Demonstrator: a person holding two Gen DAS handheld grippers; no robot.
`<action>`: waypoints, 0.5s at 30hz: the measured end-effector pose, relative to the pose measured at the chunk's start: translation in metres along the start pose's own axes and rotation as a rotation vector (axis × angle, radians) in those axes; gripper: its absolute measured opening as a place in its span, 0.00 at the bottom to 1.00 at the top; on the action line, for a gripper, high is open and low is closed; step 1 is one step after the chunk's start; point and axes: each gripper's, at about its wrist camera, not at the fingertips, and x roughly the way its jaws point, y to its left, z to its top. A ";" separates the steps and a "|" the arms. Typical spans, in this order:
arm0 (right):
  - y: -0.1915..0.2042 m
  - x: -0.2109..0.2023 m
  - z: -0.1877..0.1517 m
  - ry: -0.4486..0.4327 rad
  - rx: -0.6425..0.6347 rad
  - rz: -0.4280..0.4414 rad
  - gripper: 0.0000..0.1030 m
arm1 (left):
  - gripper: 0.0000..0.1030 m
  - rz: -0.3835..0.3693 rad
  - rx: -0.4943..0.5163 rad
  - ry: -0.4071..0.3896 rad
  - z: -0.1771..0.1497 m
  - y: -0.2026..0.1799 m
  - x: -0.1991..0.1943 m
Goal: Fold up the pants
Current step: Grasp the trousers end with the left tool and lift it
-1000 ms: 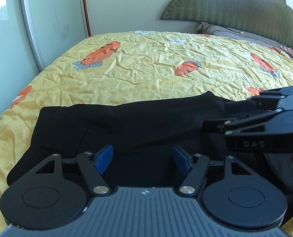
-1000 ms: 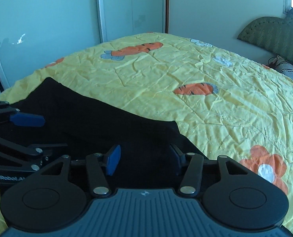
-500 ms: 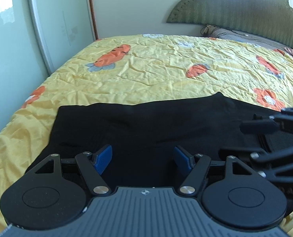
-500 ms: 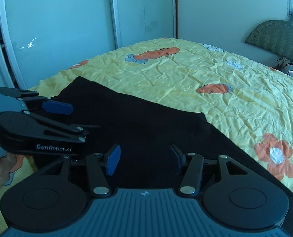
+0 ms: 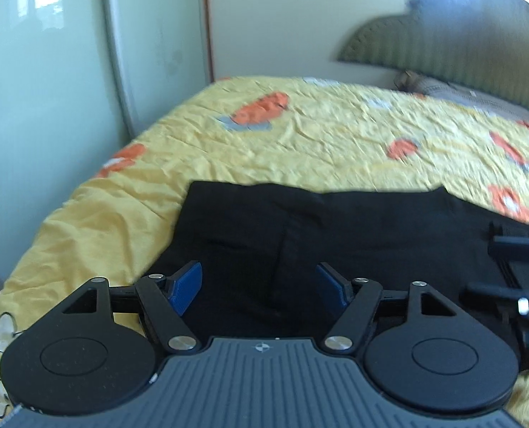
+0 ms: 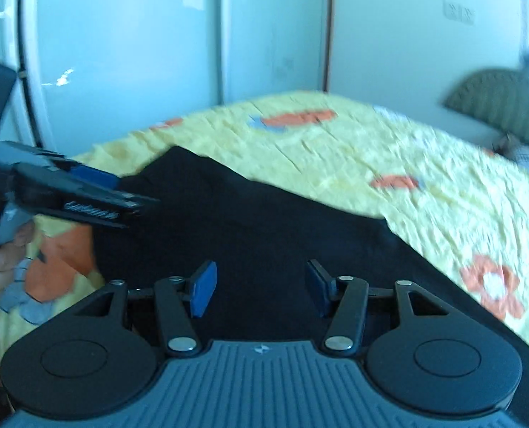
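**Both grippers spread over black pants on bed**

Left gripper (image 5: 259,287): blue pads wide apart, nothing pinched. Black pants (image 5: 335,235) lie flat right under and ahead of the tips, w/ a vertical seam or fold line running between the pads. Right gripper's black linkage pokes in at the far right edge of the left wrist view, just above the cloth.

Right gripper (image 6: 261,292): pads parted too, narrower gap, nothing between them. Pants (image 6: 264,221) spread below and ahead, far edge running diagonally from upper left to lower right. To its left, the left gripper (image 6: 97,185) hangs over the pants' corner, a hand (image 6: 0,260) on its grip.

Beyond the pants: yellow bedspread (image 5: 318,142) w/ orange carrot and flower prints, wrinkled. Farther, right of both grippers, a green headboard (image 5: 460,53) w/ pillow at its foot. Farthest: pale glossy wardrobe doors (image 6: 139,53) and a wall. Both views blurred.
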 end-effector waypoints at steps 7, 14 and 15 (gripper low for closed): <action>0.093 0.018 0.004 -0.069 -0.421 -0.014 0.52 | 0.71 0.020 -0.269 0.062 0.013 0.057 -0.010; 0.138 0.048 -0.005 -0.010 -0.631 0.001 0.52 | 0.72 -0.115 -0.533 0.216 -0.007 0.095 -0.004; 0.142 0.052 -0.006 0.008 -0.652 -0.004 0.52 | 0.72 -0.147 -0.561 0.234 -0.009 0.098 -0.003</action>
